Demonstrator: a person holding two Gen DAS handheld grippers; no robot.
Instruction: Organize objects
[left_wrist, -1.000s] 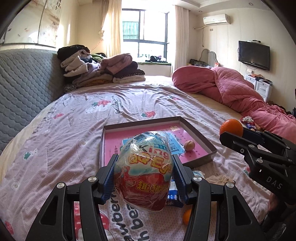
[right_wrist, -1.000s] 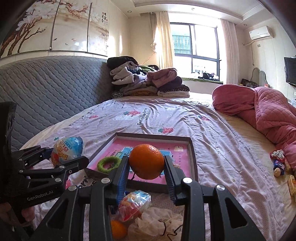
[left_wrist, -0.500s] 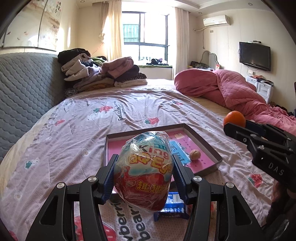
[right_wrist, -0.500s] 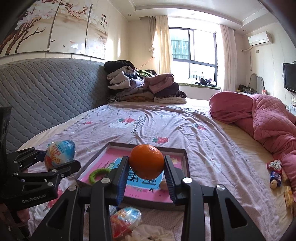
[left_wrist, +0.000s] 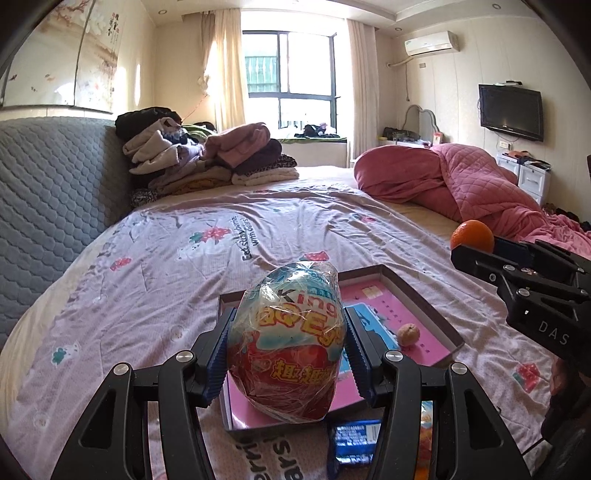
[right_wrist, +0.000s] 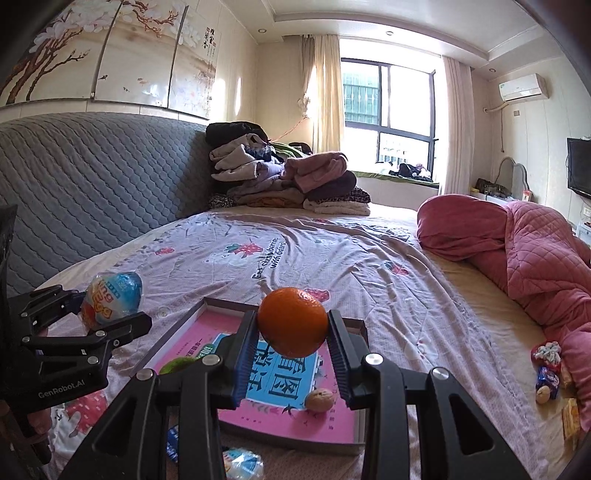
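My left gripper (left_wrist: 286, 350) is shut on a large foil-wrapped toy egg (left_wrist: 288, 343), held above the near edge of a shallow pink box (left_wrist: 424, 295) on the bed. The right gripper (right_wrist: 291, 332) is shut on an orange (right_wrist: 292, 320) over the same pink box (right_wrist: 288, 424). Each gripper shows in the other's view: the orange (left_wrist: 472, 236) at the right, the egg (right_wrist: 112, 299) at the left. A walnut (right_wrist: 320, 400) and a green ring (right_wrist: 177, 365) lie in the box; the walnut (left_wrist: 407, 334) also shows in the left wrist view.
A blue snack packet (left_wrist: 352, 439) and a wrapped sweet (right_wrist: 242, 463) lie in front of the box. Small toys and snacks (right_wrist: 546, 373) sit by the pink quilt (right_wrist: 535, 251) at the right. Folded clothes (right_wrist: 284, 181) are stacked at the grey headboard (right_wrist: 92, 177).
Both grippers have moved forward and risen a little with their loads. The box now lies nearer and lower in both views, and the clutter in front of it has slid toward the bottom edge.
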